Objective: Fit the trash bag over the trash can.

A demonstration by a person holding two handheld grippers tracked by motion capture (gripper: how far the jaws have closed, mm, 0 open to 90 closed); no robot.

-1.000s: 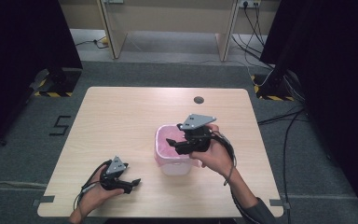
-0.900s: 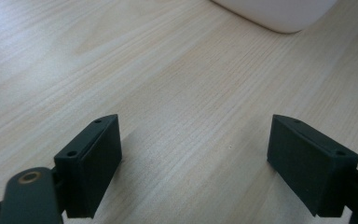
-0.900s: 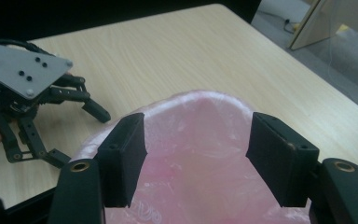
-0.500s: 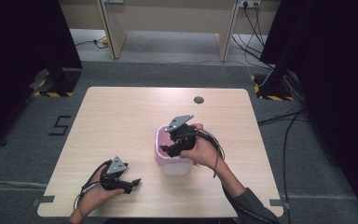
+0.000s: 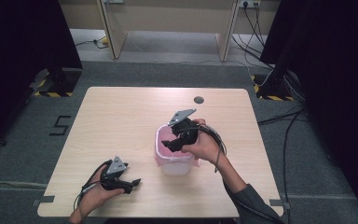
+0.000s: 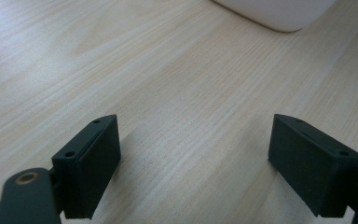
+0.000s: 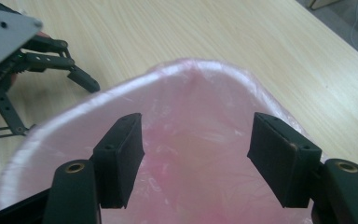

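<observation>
While the person's two forearms come in from the near edge, the scene reads as follows, biggest thing first.

Table (image 5: 121, 116): pale wood-grain top, rounded corners, standing on grey carpet; a small dark round grommet (image 5: 198, 99) sits near its far edge.

Bin (image 5: 175, 161): small white tub lined with a thin pink plastic bag (image 7: 191, 135), upright, right of the table's middle and toward the near side. The bag's edge folds over the rim all round. In the left gripper view the tub's white base (image 6: 279, 11) shows at the top, well apart from that gripper's jaws.

Right gripper (image 5: 171, 144): held in the person's right hand (image 5: 205, 147), tilted down over the bin's mouth, grey three-cornered plate uppermost. In the right gripper view (image 7: 196, 158) its two black jaws stand apart over the pink lining with nothing between them; whether the pads touch the bag cannot be told. No grip on anything.

Left gripper (image 5: 133, 183): in the left hand (image 5: 98, 193) at the near left of the table, low over the wood, pointing toward the bin, well apart from it. In the left gripper view (image 6: 193, 163) its jaws gape wide over bare wood, holding nothing. From the right gripper view it shows beyond the bin's rim (image 7: 81, 79), jaws spread.

Cables: black leads trail from each gripper along the wrists.
</observation>
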